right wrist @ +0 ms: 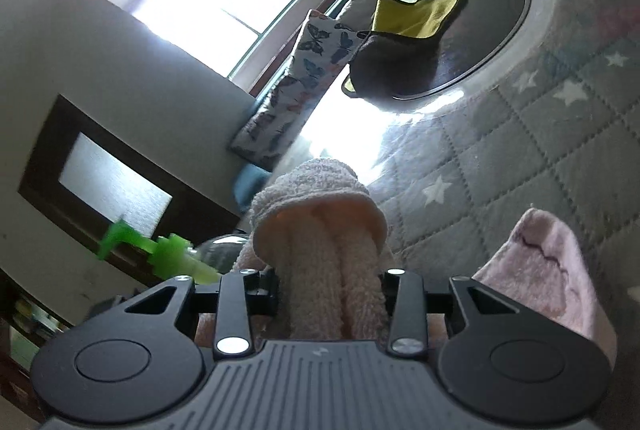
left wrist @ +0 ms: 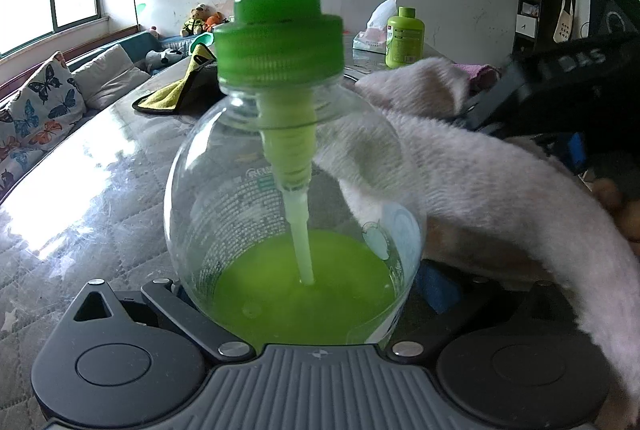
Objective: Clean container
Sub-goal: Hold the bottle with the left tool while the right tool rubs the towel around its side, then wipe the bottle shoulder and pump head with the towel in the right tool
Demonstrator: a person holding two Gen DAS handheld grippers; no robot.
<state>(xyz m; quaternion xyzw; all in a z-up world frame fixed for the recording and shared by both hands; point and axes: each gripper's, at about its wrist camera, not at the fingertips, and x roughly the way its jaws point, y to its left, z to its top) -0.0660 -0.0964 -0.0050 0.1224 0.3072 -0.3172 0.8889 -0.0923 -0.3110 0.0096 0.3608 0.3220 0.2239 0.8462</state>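
The clear round bottle (left wrist: 280,198) is held between the jaws of the left gripper (left wrist: 308,314): its lower belly fills the gap, one finger link pressing in at the left and a blue pad (left wrist: 436,290) showing at the right. It is kept upright with the green pump cap (left wrist: 280,46) on top, so the green liquid (left wrist: 304,286) pooled in the bottom stays level, and the glass wall is steadied for wiping. Whether the bottle's base rests on the table cannot be told.

The jaws of the right gripper (right wrist: 328,294) are closed narrow on a bunched pink towel (right wrist: 320,230), folded into a thick pad that juts forward past the fingers. In the left wrist view the same towel is laid against the bottle's right shoulder, just below the cap, while its loose tail hangs toward the camera. The bottle is thus braced by one tool while being rubbed by the other; a wiping pass over the outer wall is judged to be in hand.

Farther off on the quilted table (left wrist: 100,190), toward its far edge, a yellow cloth (left wrist: 172,94) and a green bottle (left wrist: 404,38) are seen, well apart from the work.
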